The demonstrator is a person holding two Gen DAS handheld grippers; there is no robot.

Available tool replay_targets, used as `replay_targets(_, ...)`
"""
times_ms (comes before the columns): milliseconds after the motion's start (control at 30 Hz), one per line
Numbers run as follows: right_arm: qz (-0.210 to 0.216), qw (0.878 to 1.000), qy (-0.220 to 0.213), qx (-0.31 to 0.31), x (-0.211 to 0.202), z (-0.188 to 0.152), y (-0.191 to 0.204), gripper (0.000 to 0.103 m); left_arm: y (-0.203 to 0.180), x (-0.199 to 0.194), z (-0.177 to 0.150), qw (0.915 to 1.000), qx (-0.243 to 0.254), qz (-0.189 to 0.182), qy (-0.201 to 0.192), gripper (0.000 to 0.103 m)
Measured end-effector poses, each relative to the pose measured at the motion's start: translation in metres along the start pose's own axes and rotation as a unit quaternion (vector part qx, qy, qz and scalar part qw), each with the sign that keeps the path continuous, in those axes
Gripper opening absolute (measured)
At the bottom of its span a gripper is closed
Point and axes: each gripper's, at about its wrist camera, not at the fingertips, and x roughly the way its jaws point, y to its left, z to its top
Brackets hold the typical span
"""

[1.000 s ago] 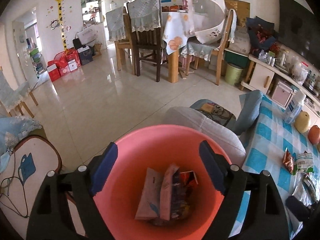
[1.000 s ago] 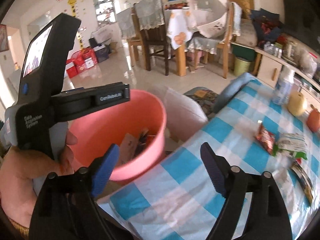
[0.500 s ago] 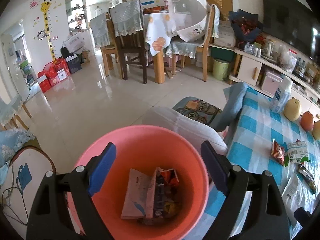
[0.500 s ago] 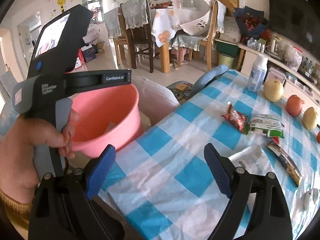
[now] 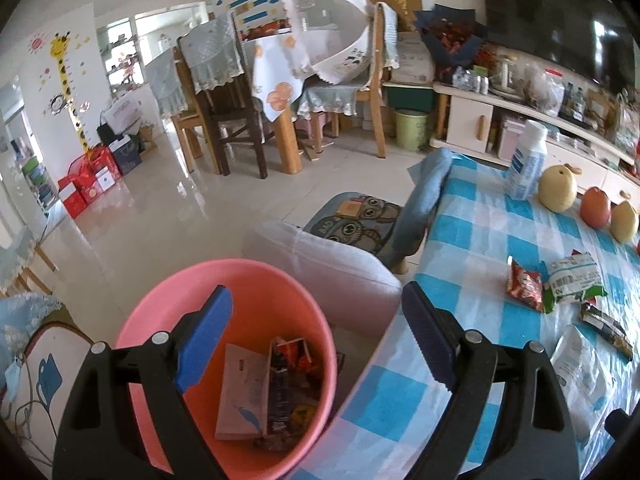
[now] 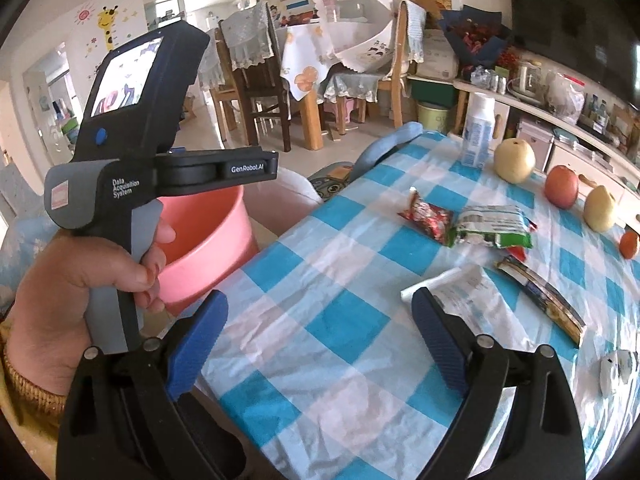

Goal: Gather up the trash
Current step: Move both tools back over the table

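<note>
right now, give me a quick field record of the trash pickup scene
bin: pink bucket beside the table, wrappers inside
table: blue checked cloth
trash left: red wrapper, green-white packet, dark bar wrapper, white packet
not trash: white bottle, fruit
left tongs: open, empty, over bucket
right tongs: just opening, empty, over cloth

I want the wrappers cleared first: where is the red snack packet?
In the right wrist view the red snack packet lies on the checked tablecloth, right of centre, touching the green-and-white packet.
</note>
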Motion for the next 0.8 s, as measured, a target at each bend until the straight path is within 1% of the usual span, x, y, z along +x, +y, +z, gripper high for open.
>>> replay_targets(433, -0.014, 1.0, -0.008, 0.016, -0.024, -0.015, -0.034, 0.092, -0.057, -0.01, -0.002, 0.9982, 0.058, -0.008, -0.013, 0.087)
replay_targets(800, -0.016, 0.998, -0.03, 0.046, -0.047, -0.022, -0.068, 0.092, -0.095, -0.019, -0.008, 0.9941, 0.105, -0.01, -0.026, 0.087)
